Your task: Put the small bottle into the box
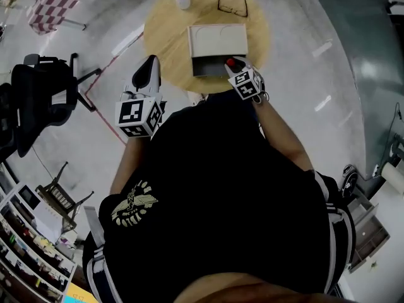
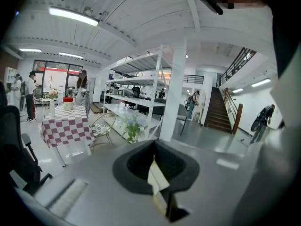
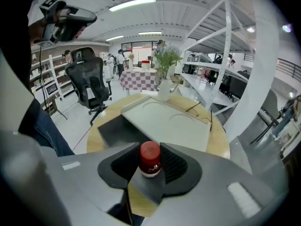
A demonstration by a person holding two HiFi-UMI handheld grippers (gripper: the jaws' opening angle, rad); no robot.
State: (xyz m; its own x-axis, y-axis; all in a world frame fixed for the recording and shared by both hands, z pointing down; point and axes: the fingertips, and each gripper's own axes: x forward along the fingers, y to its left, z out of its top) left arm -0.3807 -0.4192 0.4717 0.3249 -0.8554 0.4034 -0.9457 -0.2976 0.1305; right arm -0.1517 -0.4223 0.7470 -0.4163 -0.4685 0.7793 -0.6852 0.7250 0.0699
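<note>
now right gripper (image 3: 149, 171) clamps small bottle (image 3: 150, 155)

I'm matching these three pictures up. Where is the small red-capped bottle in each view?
Head view: small bottle in the right tongs, by the box's near right corner.
Left gripper view: not in it.
Right gripper view: low centre, between the tongs.
Shared landmark: checkered table.

Box (image 1: 208, 67) open on top, lid (image 1: 218, 41) behind it.
</note>
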